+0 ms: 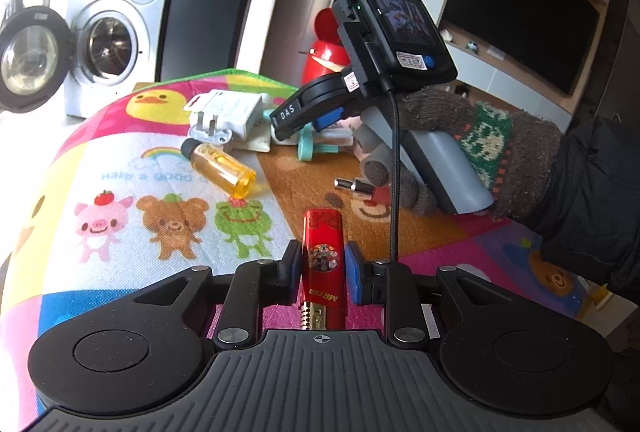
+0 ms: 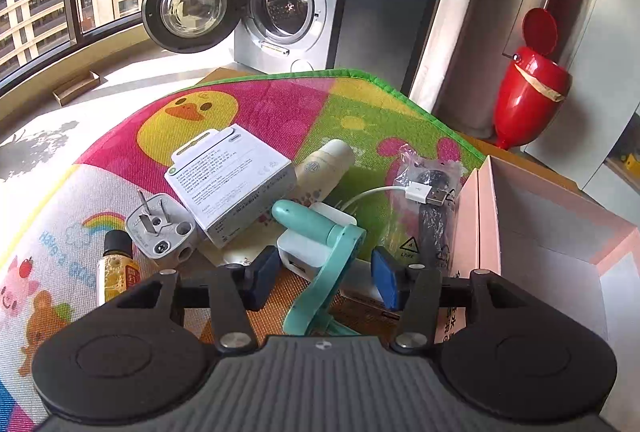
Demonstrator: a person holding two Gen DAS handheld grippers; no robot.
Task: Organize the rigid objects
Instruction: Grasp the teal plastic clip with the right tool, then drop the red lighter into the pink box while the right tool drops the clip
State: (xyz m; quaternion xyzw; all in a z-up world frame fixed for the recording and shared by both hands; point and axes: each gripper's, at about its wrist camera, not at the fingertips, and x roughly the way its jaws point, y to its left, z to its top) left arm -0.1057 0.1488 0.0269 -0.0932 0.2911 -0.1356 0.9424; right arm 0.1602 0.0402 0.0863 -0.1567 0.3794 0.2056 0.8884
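Two grippers were at work over the cartoon-printed play mat [image 1: 120, 160]. My left gripper [image 1: 322, 266] was narrowed onto a glossy red rectangular lighter-shaped case [image 1: 323, 244], blue pads pressing its flanks; the case was clear of the clutter, its long axis running along my fingers, gold-trimmed end toward the camera and the plain red end pointing away at the pile. My right gripper [image 2: 326, 274] stood half-wide astride a mint-green plastic handled tool [image 2: 320, 256] lying on a white charger block [image 2: 304, 252]; pads flanked it without pressing. The tool's rounded tip pointed up-left toward the white cardboard box [image 2: 232, 184], its handle toward me. Judgement: centre the right pads on the tool's neck before squeezing, avoid dragging the white USB cable [image 2: 424, 194], then carry both to the open pink box [image 2: 484, 224] alongside.
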